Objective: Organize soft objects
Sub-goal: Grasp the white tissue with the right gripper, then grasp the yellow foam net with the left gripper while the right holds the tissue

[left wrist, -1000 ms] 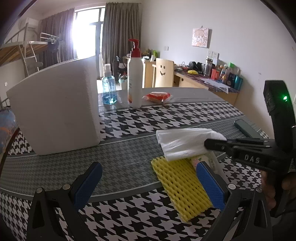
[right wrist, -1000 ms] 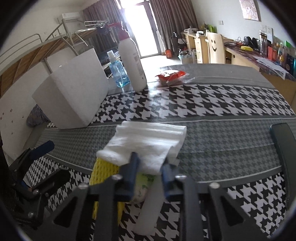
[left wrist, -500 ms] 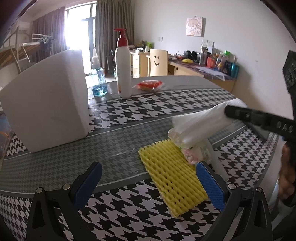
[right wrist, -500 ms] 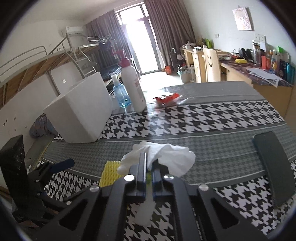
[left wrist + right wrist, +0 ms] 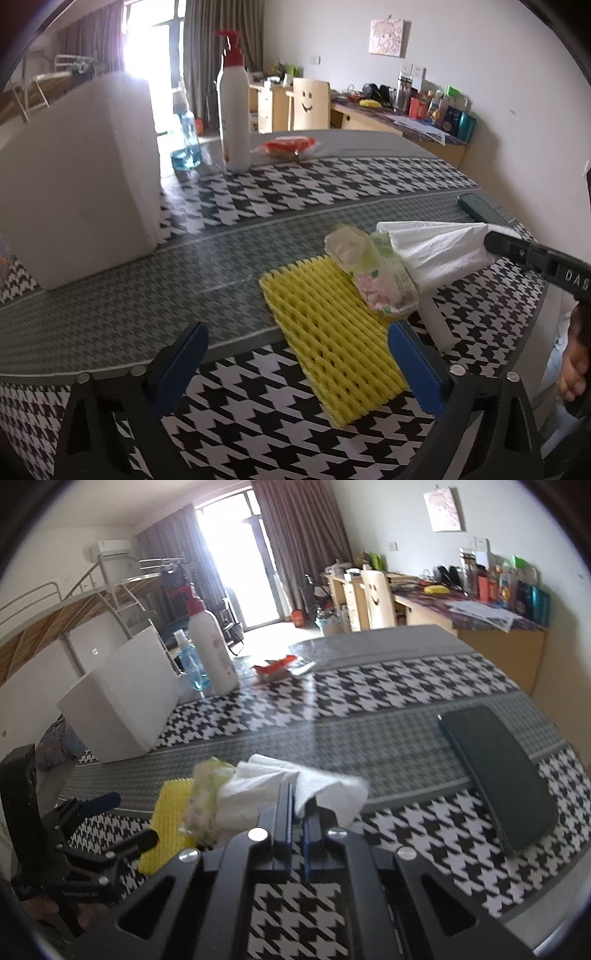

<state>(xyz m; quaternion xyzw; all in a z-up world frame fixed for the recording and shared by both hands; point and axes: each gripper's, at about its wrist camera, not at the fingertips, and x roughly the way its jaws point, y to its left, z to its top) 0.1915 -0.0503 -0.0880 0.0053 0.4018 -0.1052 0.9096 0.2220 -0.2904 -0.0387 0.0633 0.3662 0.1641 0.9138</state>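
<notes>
Right gripper (image 5: 298, 805) fingers pinch white crumpled tissue wad (image 5: 439, 247); left gripper (image 5: 295, 354) fingers wide, just been closing, nothing between them; yellow foam net sleeve (image 5: 332, 339) lies ahead, long axis running away from them on table (image 5: 258, 206).

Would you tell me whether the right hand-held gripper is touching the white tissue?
Touching: in the right wrist view the right hand-held gripper is shut on a fold of the white tissue.

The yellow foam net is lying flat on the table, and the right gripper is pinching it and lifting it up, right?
Not quite. The yellow foam net does lie flat on the table, but the right gripper is pinching the white tissue, not the net. The right wrist view shows the tissue between its shut fingers.
</notes>
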